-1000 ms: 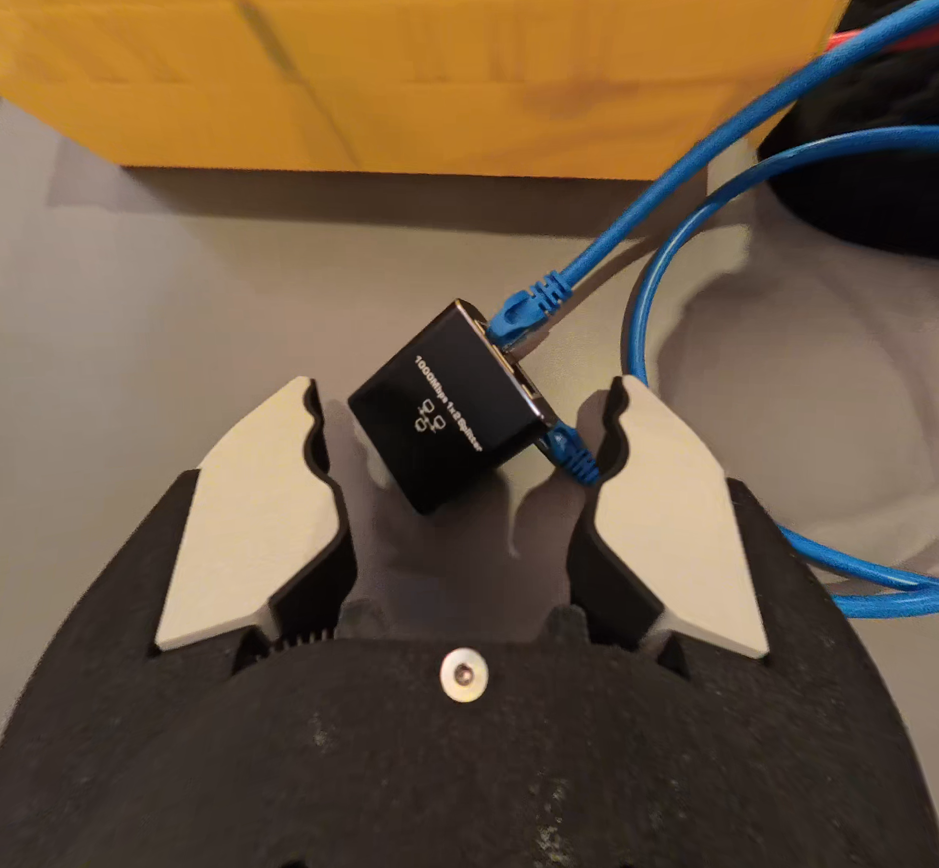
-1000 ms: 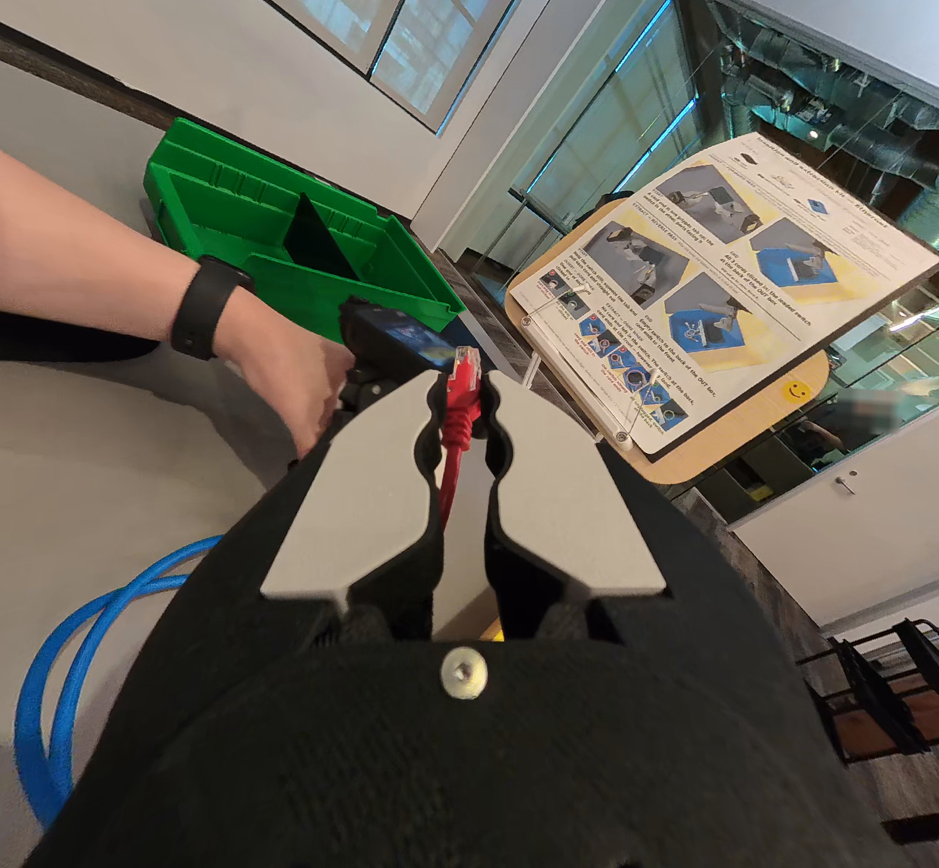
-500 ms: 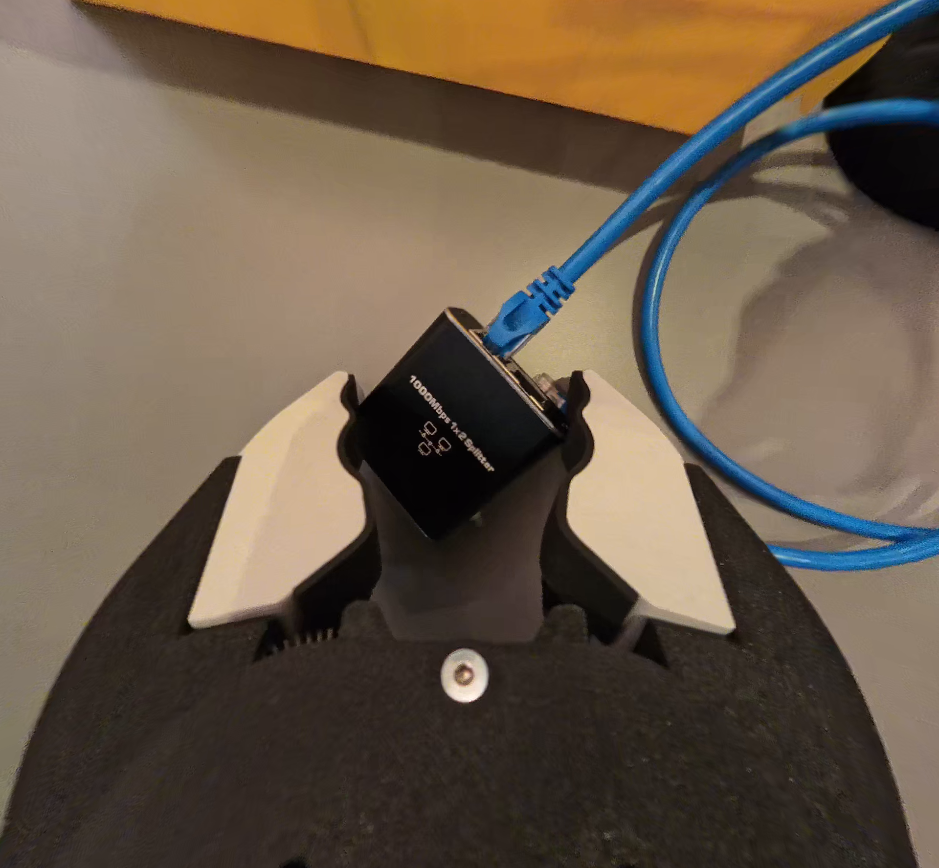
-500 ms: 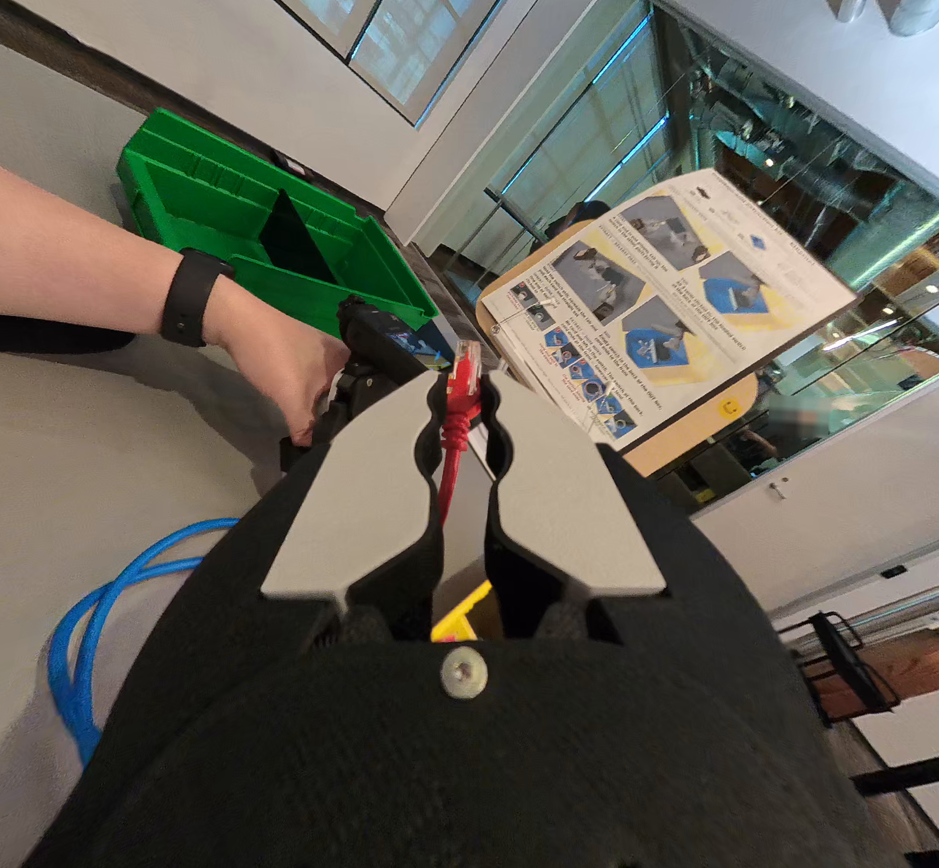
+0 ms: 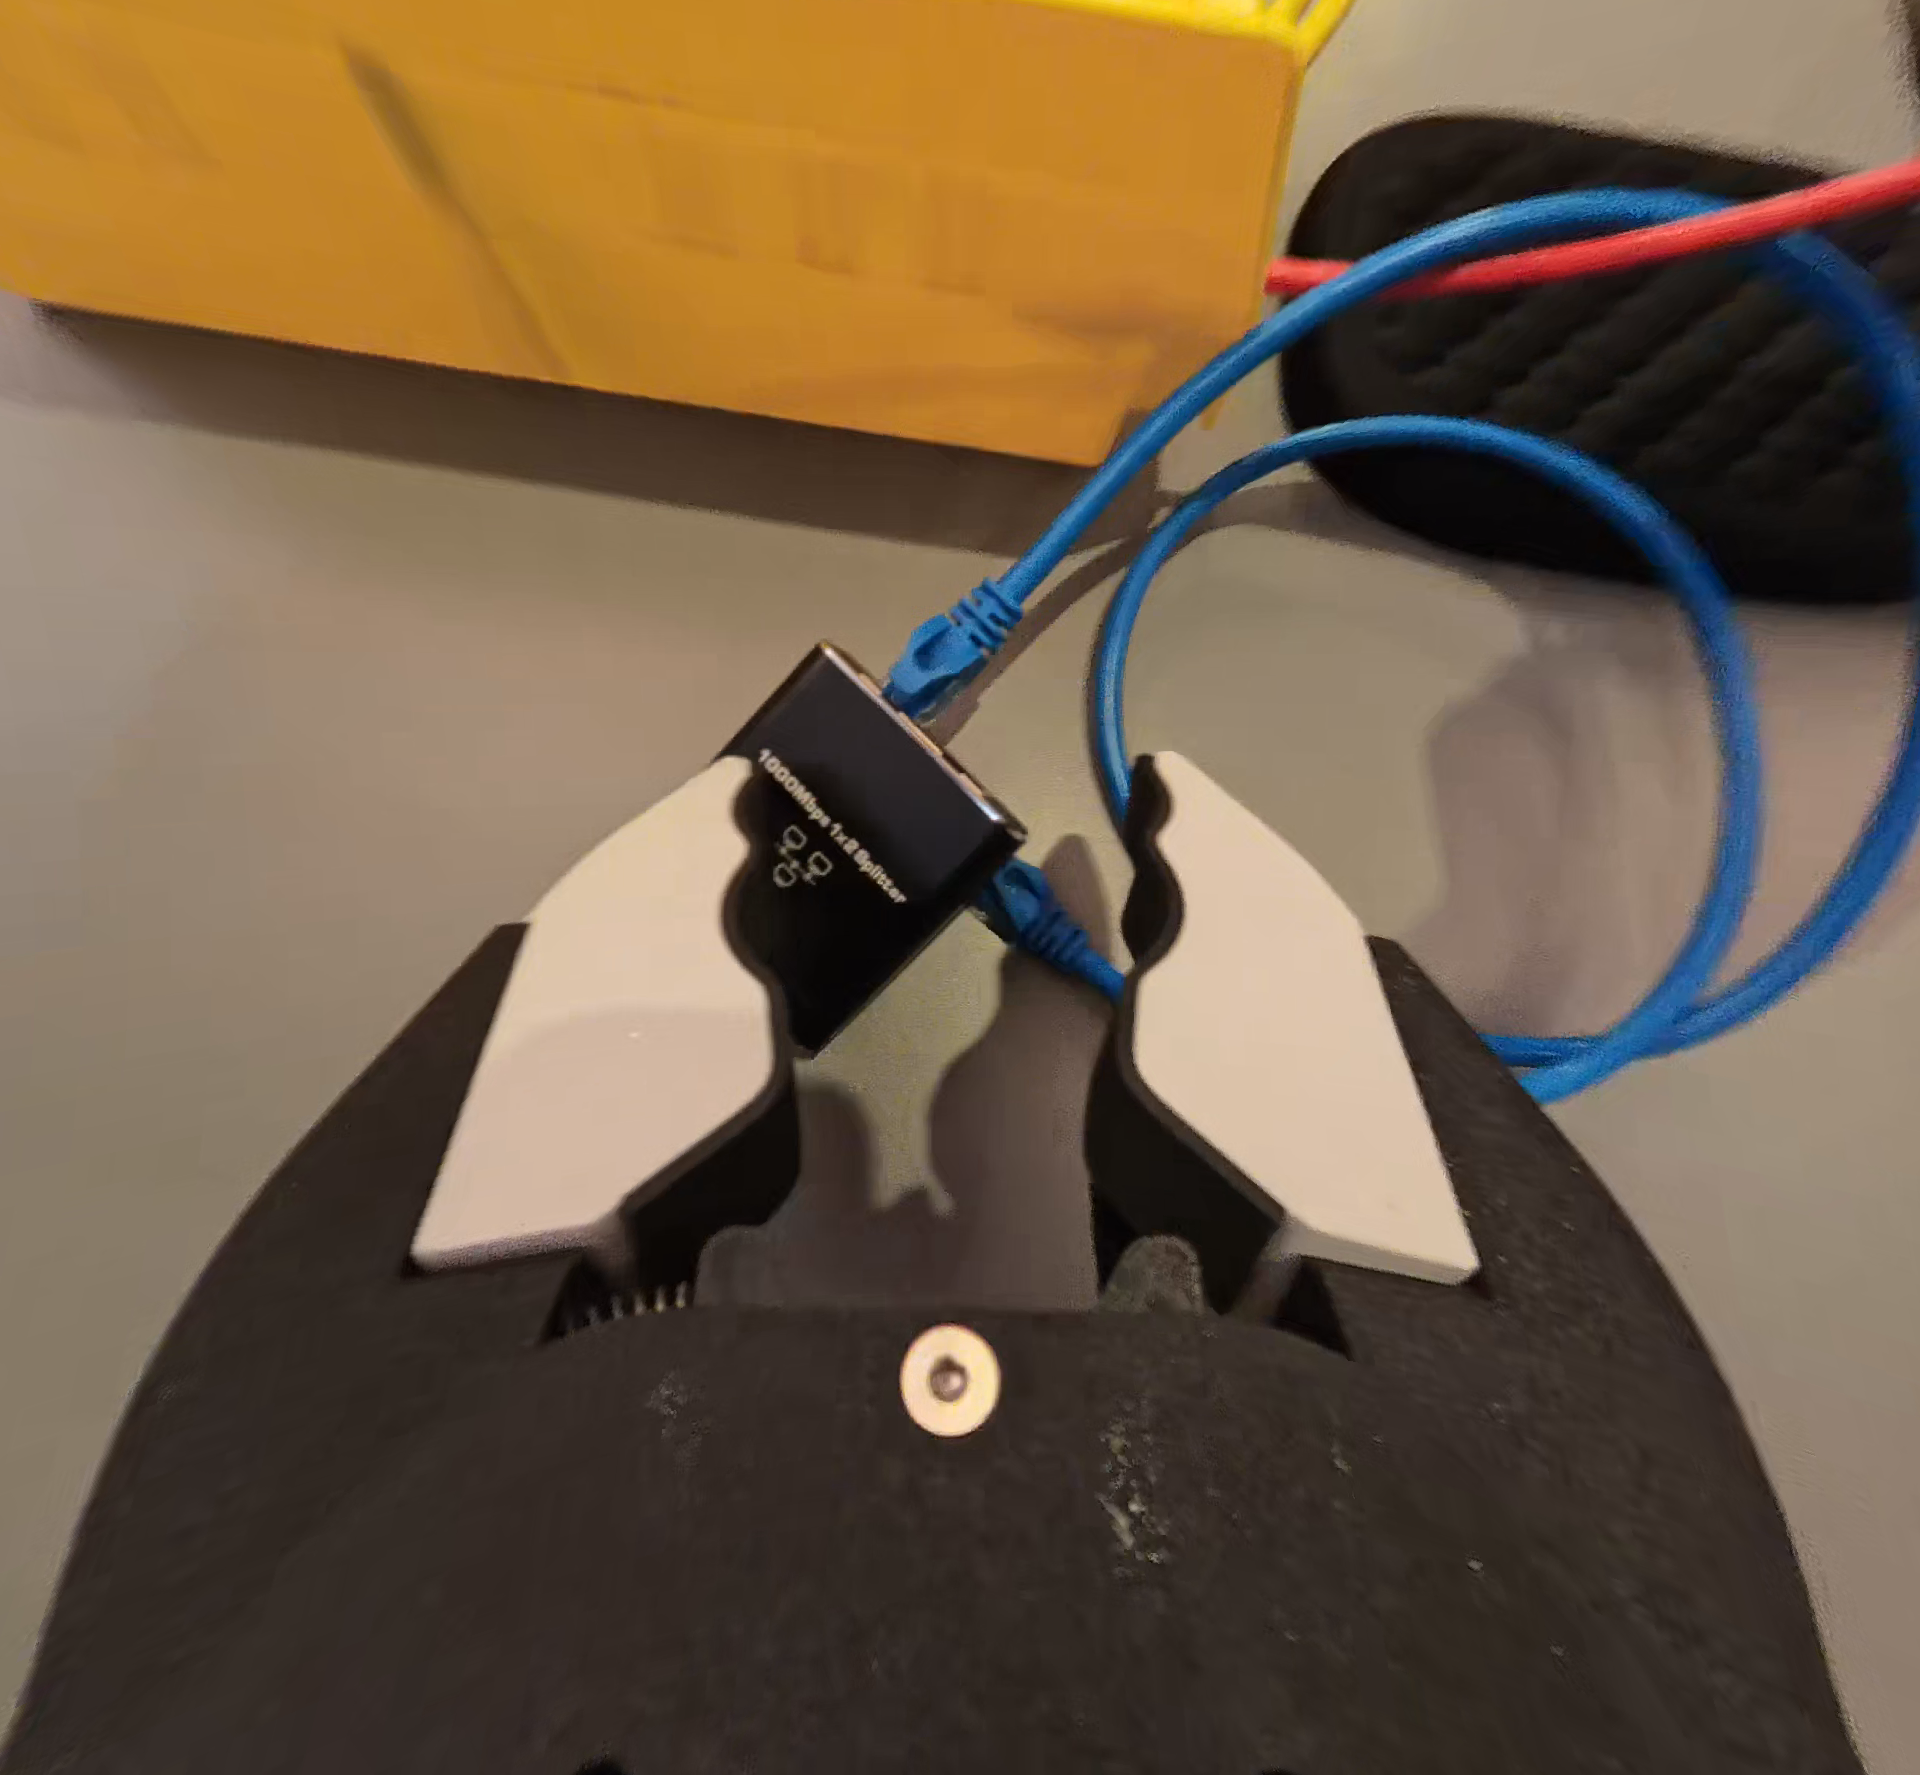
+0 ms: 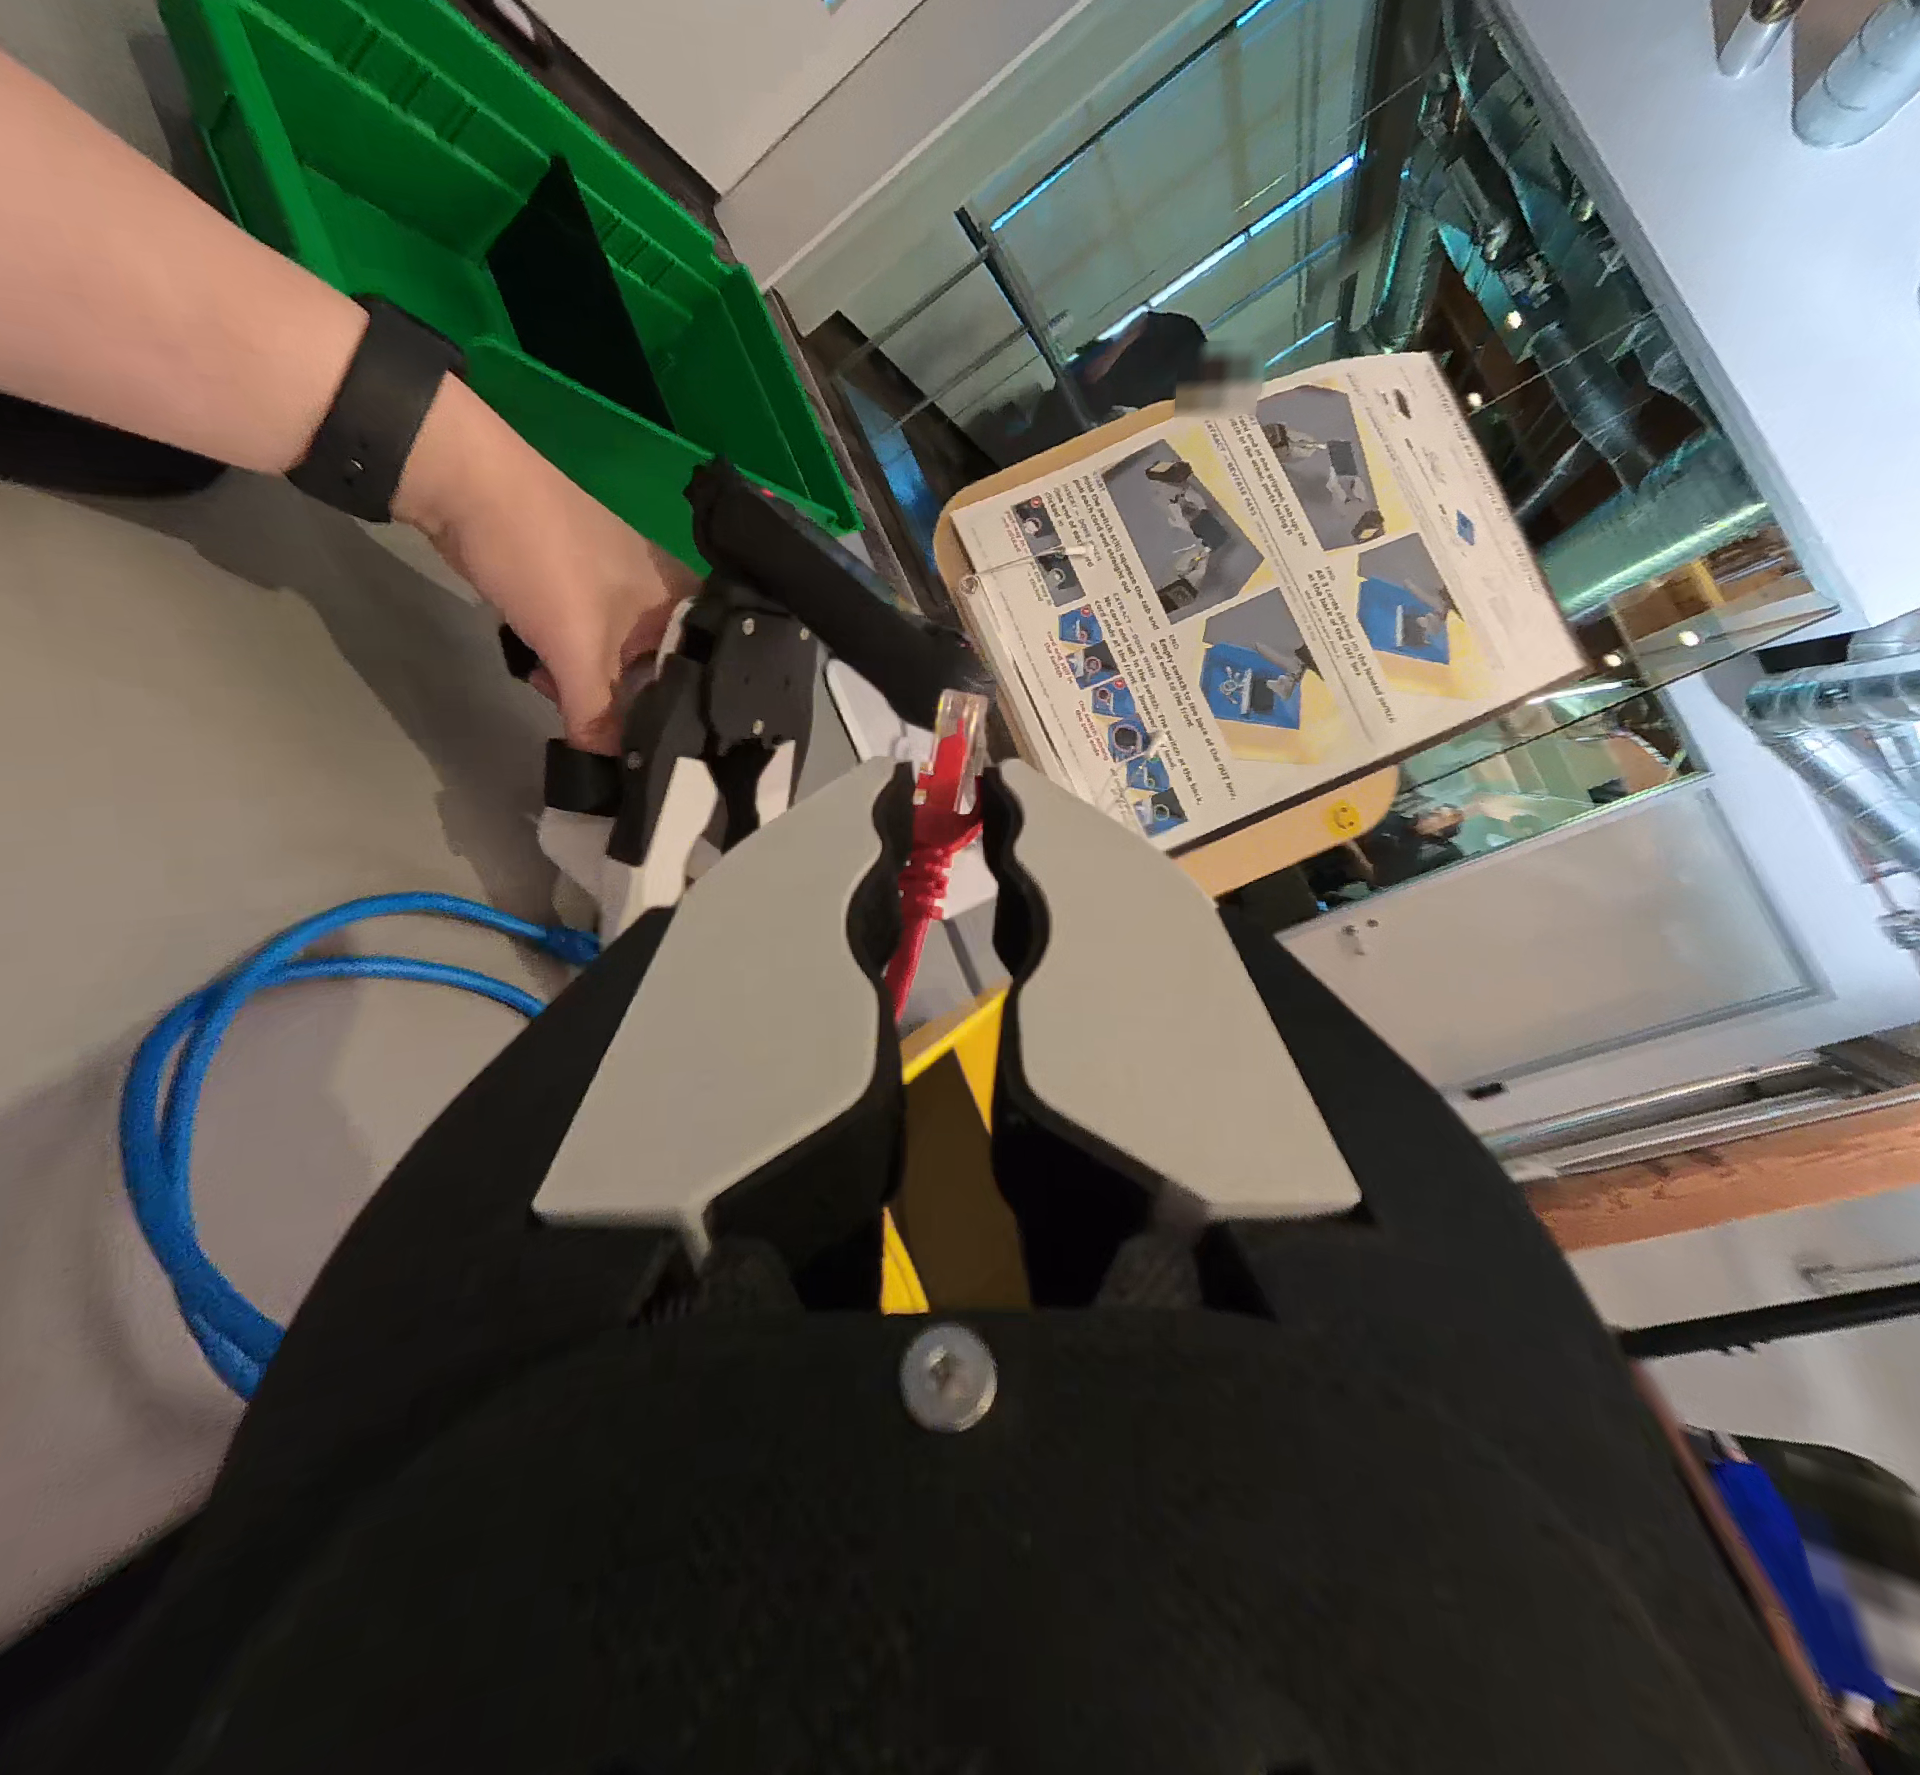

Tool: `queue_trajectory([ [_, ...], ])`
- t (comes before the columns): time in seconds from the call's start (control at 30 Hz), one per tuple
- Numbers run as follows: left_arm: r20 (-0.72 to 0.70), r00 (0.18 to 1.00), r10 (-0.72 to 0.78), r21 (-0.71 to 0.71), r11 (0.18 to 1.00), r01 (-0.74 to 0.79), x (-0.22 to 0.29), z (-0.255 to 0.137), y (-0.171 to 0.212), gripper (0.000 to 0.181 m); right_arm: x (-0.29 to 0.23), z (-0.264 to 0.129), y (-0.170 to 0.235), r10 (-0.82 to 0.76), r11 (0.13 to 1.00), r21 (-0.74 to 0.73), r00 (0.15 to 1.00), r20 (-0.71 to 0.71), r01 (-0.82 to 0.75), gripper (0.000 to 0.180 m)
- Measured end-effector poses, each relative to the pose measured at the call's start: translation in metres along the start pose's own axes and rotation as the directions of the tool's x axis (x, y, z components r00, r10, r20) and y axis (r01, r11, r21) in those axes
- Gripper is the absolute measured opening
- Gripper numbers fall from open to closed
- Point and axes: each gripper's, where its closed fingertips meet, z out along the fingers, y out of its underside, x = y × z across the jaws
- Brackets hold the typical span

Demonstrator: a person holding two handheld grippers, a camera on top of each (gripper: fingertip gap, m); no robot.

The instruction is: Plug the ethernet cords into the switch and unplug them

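Our left gripper [image 5: 940,795] stands wide open over the grey table [image 5: 312,645], and the small black switch [image 5: 868,842] lies between its fingers, touching the inner edge of the left finger [image 5: 613,1008] and clear of the right one. One blue cord [image 5: 1725,790] plug sits in a port on the switch's far side; a second blue plug [image 5: 1039,915] lies just beside the switch's near corner, but we cannot tell whether it is seated. The blue cord loops off to the right, passing over a black padded object [image 5: 1621,395], where a red cord [image 5: 1600,255] crosses it. A yellow bin [image 5: 644,167] stands behind the switch. Our right gripper [image 6: 940,775] is raised and tilted, its fingers closed narrowly on the red cord's plug [image 6: 951,769], whose clear tip pokes out past the fingertips. Beyond it we see a hand [image 6: 540,582] with a black wristband holding the other gripper, a green bin [image 6: 416,167] and an illustrated sheet [image 6: 1247,582] on a board.
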Motion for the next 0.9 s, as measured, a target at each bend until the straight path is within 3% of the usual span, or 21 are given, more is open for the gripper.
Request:
queue_trajectory([
  [0.03, 0.046, 0.998, 0.039, -0.021, 0.999, -0.038, -0.003, 0.002, 0.001, 0.075, -0.002, 0.0, 0.001, -0.037, 0.999, -0.013, 0.999, -0.01, 0.037, 0.014],
  [0.1, 0.066, 0.995, 0.069, -0.032, 0.997, -0.067, -0.001, 0.007, 0.0, 0.08, -0.008, -0.001, 0.0, -0.106, 0.994, -0.025, 0.994, -0.004, 0.106, 0.014],
  [0.23, -0.027, 0.999, 0.034, 0.048, 0.998, -0.033, 0.014, 0.009, -0.012, 0.087, -0.015, -0.001, -0.002, -0.21, 0.977, -0.03, 0.978, -0.022, 0.209, 0.013],
  [0.3, -0.181, 0.983, 0.006, 0.172, 0.985, 0.026, 0.034, -0.007, -0.033, 0.085, -0.014, 0.001, 0.004, -0.281, 0.958, -0.076, 0.958, -0.046, 0.278, 0.013],
  [0.4, -0.491, 0.87, 0.051, 0.374, 0.914, 0.158, 0.072, -0.06, -0.071, 0.071, -0.016, 0.003, 0.014, -0.318, 0.944, -0.108, 0.947, -0.045, 0.312, 0.013],
  [0.47, -0.577, 0.813, 0.083, 0.444, 0.867, 0.226, 0.083, -0.089, -0.088, 0.065, -0.017, 0.005, 0.019, -0.332, 0.938, -0.122, 0.942, -0.044, 0.325, 0.013],
  [0.67, -0.592, 0.794, 0.14, 0.453, 0.873, 0.183, 0.114, -0.1, -0.101, 0.055, -0.019, 0.016, 0.031, -0.364, 0.922, -0.154, 0.931, -0.03, 0.355, 0.014],
  [0.9, -0.582, 0.798, 0.156, 0.472, 0.864, 0.175, 0.118, -0.096, -0.104, 0.017, -0.025, 0.027, 0.038, -0.384, 0.91, -0.171, 0.923, -0.007, 0.377, 0.014],
])
